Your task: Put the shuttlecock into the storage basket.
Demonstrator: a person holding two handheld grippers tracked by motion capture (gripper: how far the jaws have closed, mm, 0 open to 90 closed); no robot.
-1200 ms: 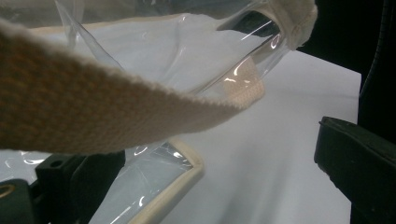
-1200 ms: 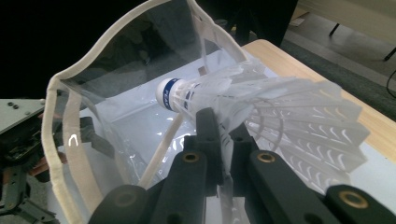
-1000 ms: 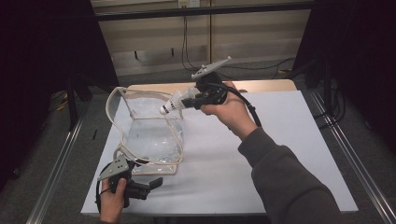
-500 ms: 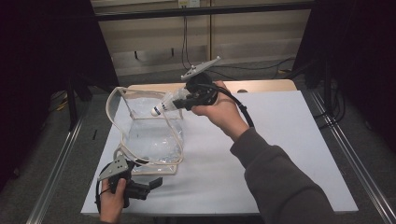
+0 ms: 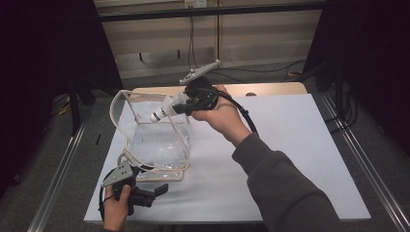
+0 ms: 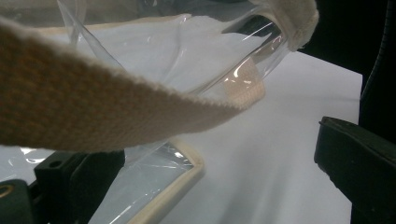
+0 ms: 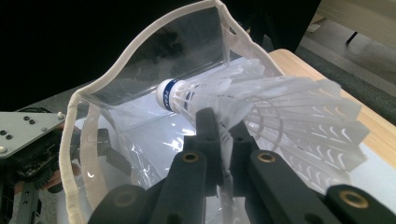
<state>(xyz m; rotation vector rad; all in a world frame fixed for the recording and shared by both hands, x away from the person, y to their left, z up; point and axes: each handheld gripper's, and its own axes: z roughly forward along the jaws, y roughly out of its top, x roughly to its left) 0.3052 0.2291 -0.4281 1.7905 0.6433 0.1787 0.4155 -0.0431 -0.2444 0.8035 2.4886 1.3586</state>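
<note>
white shuttlecock (image 7: 261, 109) (blue band), woven strap (image 6: 93, 112) close-up

Right tool (image 5: 180, 107) jaws clamped, raised; left tool (image 5: 157, 192) low, jaws apart

A white sheet (image 5: 300, 159) covers the wooden table (image 5: 270, 89) beneath both tongs, metal rails (image 5: 367, 169) run along the floor either side, and cables (image 5: 192, 43) hang down the back wall beyond them.

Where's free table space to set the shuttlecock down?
Widest bare patch: white table right of the clear bag, up to its right edge. Narrow strip along the near edge past the left tool. Crowded: left side, bag and strap.
</note>
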